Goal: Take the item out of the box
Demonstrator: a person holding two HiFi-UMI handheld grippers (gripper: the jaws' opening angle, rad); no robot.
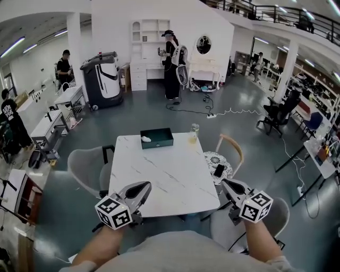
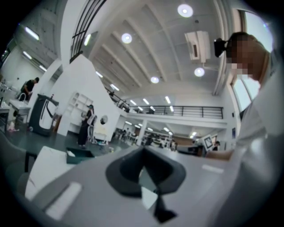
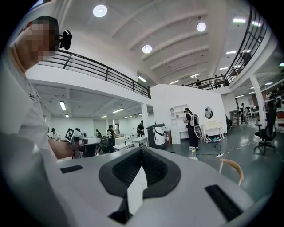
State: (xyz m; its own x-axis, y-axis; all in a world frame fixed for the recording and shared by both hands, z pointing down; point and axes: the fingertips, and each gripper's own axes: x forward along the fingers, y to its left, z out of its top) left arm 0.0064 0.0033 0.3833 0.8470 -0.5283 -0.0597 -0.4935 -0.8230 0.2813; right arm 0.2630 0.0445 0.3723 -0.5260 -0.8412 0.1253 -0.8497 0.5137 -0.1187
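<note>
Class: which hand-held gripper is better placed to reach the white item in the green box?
Left, probably. The left hand-held gripper is at the near edge of the table, in line with the box; the white item lies at its left end. The right hand-held gripper is off the right corner.

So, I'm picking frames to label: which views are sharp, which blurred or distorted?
Head view: sharp, fisheye curving the edges; the green box on the table reads clearly. Left gripper view: soft, smeared throughout, left gripper included. Right gripper view: crisper, with bright ceiling lights.
</note>
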